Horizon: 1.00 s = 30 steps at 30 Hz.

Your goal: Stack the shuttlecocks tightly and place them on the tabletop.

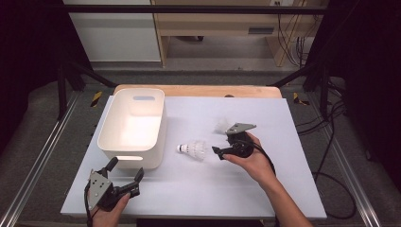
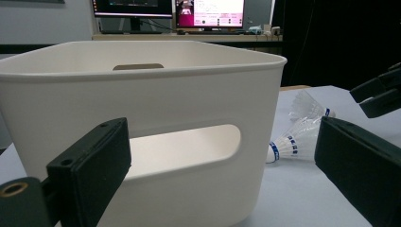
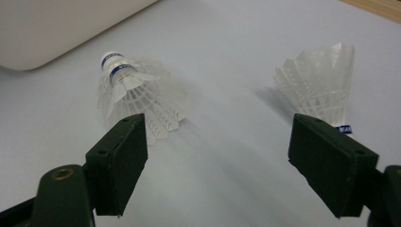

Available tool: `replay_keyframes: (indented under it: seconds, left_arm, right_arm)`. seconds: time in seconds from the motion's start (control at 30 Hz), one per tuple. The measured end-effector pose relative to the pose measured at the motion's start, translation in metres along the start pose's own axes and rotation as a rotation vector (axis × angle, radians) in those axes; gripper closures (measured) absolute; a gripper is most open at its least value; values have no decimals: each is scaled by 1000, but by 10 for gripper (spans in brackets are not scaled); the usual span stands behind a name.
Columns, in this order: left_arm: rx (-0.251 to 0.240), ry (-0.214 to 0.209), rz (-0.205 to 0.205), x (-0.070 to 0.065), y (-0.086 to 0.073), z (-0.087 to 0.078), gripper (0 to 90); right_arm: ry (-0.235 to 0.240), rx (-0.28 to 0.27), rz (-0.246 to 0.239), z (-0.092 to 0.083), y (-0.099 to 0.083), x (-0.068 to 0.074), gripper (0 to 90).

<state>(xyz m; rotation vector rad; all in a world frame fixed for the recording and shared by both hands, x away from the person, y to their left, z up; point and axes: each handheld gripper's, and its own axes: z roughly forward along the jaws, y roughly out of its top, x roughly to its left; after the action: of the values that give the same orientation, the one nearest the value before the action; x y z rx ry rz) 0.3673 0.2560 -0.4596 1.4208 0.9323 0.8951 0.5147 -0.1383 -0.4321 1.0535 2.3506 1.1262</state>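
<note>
Two white shuttlecocks lie on the white table top (image 1: 198, 189). One shuttlecock (image 1: 193, 149) (image 3: 137, 92) lies on its side with its blue-banded cork toward the bin. The other shuttlecock (image 1: 221, 125) (image 3: 321, 82) rests a little farther back. My right gripper (image 1: 221, 143) (image 3: 217, 161) hovers just right of the first one, open, with bare table between its jaws. My left gripper (image 1: 125, 169) (image 2: 222, 175) stands open near the front left, facing the white bin (image 1: 132, 125) (image 2: 142, 94) and its handle slot, apart from it.
The bin looks empty and takes up the left half of the table top. A wooden edge (image 1: 198, 90) shows behind the board. Metal rails run along both sides, and cables (image 1: 331, 156) trail on the floor at the right.
</note>
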Motion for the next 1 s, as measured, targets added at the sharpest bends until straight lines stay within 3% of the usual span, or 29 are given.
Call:
replay_keyframes:
  seconds: [0.17, 0.27, 0.43, 0.57, 0.83, 1.0]
  left_arm:
    - [-2, -4, 2, 0, 0, 0, 45]
    - [-2, -2, -1, -1, 0, 0, 33]
    - [-4, -1, -4, -1, 0, 1, 22]
    - [-11, -18, 2, -1, 1, -1, 12]
    - [-13, -19, 0, -1, 0, 0, 12]
    - [-11, -19, 0, -1, 0, 0, 12]
  right_arm:
    - [-8, 7, 14, 2, 12, -5, 174]
    - [15, -13, 32, 2, 18, -7, 147]
    - [-13, -17, 54, 5, 29, -11, 92]
    - [-17, -42, 58, 8, 40, -15, 91]
    - [-59, -23, 23, 20, 56, -23, 105]
    - [-75, -22, 29, 27, 67, -28, 147]
